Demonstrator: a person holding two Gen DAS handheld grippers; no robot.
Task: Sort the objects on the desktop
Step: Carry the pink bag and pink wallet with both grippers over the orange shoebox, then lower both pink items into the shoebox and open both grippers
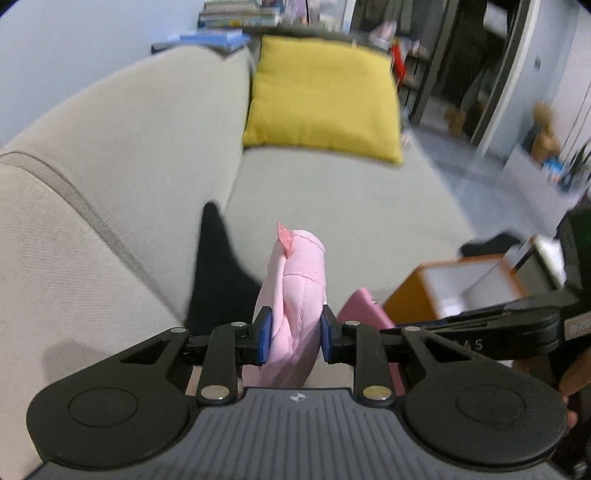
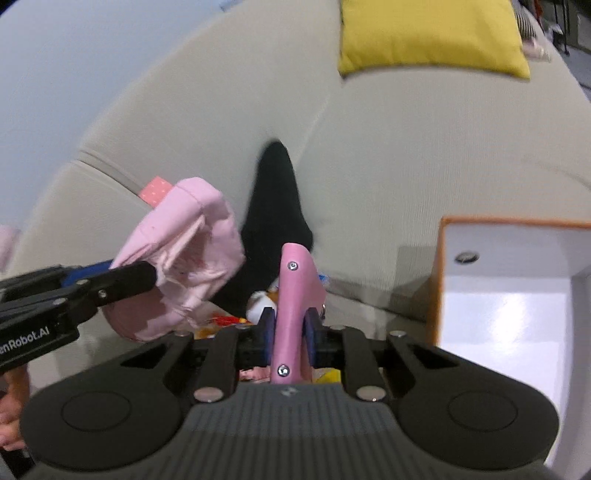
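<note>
My left gripper (image 1: 297,332) is shut on a soft pink fabric pouch (image 1: 299,273) with a dotted pink tab, held above the grey sofa seat. In the right wrist view the same pouch (image 2: 184,236) hangs at the left in the left gripper (image 2: 147,273). A hard pink piece (image 2: 295,280) with two screws stands upright between the blue pads of my right gripper (image 2: 290,332), which is shut on it. That pink piece (image 1: 360,306) also shows at lower right in the left wrist view. A black sock (image 2: 273,206) lies on the sofa behind both.
A white box with an orange rim (image 2: 439,277) stands on the seat to the right. A yellow cushion (image 1: 321,96) leans at the sofa's far end. Small colourful items (image 2: 258,306) lie below the right gripper. Books (image 1: 236,14) and shelves stand beyond the sofa.
</note>
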